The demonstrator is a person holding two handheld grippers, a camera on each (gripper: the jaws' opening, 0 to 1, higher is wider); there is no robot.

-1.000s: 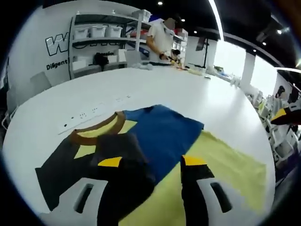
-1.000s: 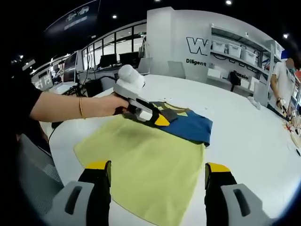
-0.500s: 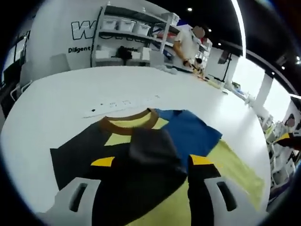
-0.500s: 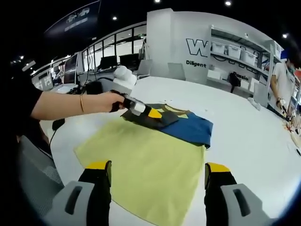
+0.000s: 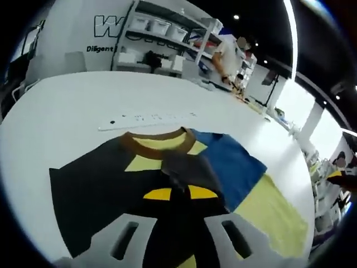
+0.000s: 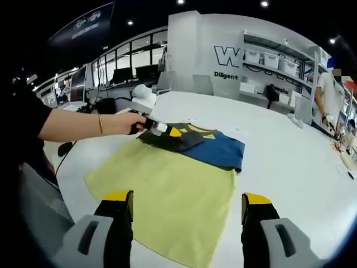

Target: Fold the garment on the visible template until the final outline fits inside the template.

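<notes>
Since a second ago the left gripper [image 5: 179, 194] has closed: its yellow-tipped jaws, then well apart, now meet on a bunched fold of the garment's [image 5: 106, 178] dark fabric. In the right gripper view the same tool [image 6: 158, 128] sits further toward the tabletop's far left edge than before, with the dark fabric drawn out that way.

Garment: dark body, brown collar [image 5: 153, 139] with a yellow patch inside it, blue section [image 5: 231, 167] on the side away from the held sleeve. Lies flat on the white tabletop [image 5: 67, 106]. One end overlaps the far edge of the template [image 6: 167, 195], a pale yellow sheet spread toward the near edge. Most of the yellow sheet is bare; the garment's outline runs beyond it toward the far side.

Left gripper, right gripper view: held by a person's hand [image 6: 129, 121], bare forearm with a thin bracelet, reaching in from the left. Jaws pressed low at the garment's dark edge.

Right gripper [image 6: 187, 206]: jaws wide apart, nothing between them, hovering above the near edge of the template, clear of the cloth.

A white power strip [image 5: 148, 119] lies on the tabletop just beyond the collar.

Background: white shelving [image 5: 162, 39] with storage bins against a lettered wall; a person [image 5: 231, 56] stands at the tabletop's far edge.
</notes>
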